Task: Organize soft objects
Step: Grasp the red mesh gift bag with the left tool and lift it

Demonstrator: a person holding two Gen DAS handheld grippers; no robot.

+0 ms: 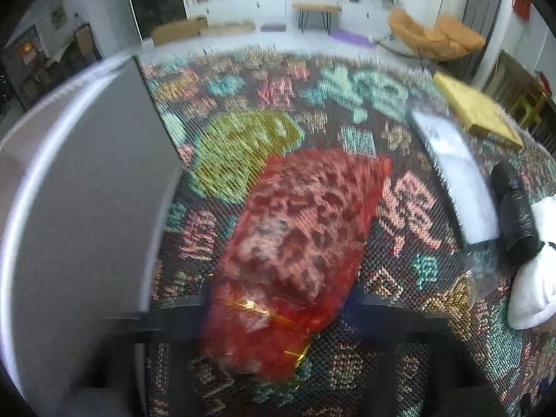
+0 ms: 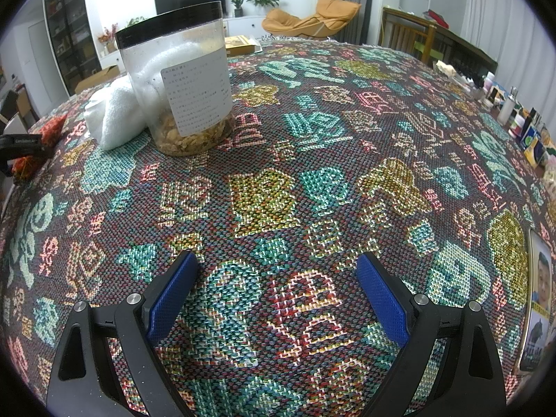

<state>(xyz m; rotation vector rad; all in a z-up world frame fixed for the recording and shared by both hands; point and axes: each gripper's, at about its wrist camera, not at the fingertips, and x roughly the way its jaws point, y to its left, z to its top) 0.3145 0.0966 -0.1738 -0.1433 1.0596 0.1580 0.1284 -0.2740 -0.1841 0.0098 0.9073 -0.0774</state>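
A red mesh bag [image 1: 295, 243] with a mottled soft filling and gold ties hangs blurred between the dark fingers of my left gripper [image 1: 278, 309], which is shut on its lower end. The right wrist view catches that bag [image 2: 52, 127] at the far left edge, held by the left gripper [image 2: 21, 144]. A white soft towel [image 2: 111, 118] lies against a clear jar [image 2: 180, 87] with a black lid. My right gripper [image 2: 276, 267] hovers open over the woven tablecloth [image 2: 312, 180], nothing between its blue pads [image 2: 170, 299].
A tall grey box wall [image 1: 69, 191] stands close on the left in the left wrist view. The jar [image 1: 451, 166] and towel [image 1: 531, 278] sit to its right, a yellow flat box [image 1: 476, 107] beyond. Small bottles and cartons [image 2: 521, 128] line the table's right edge.
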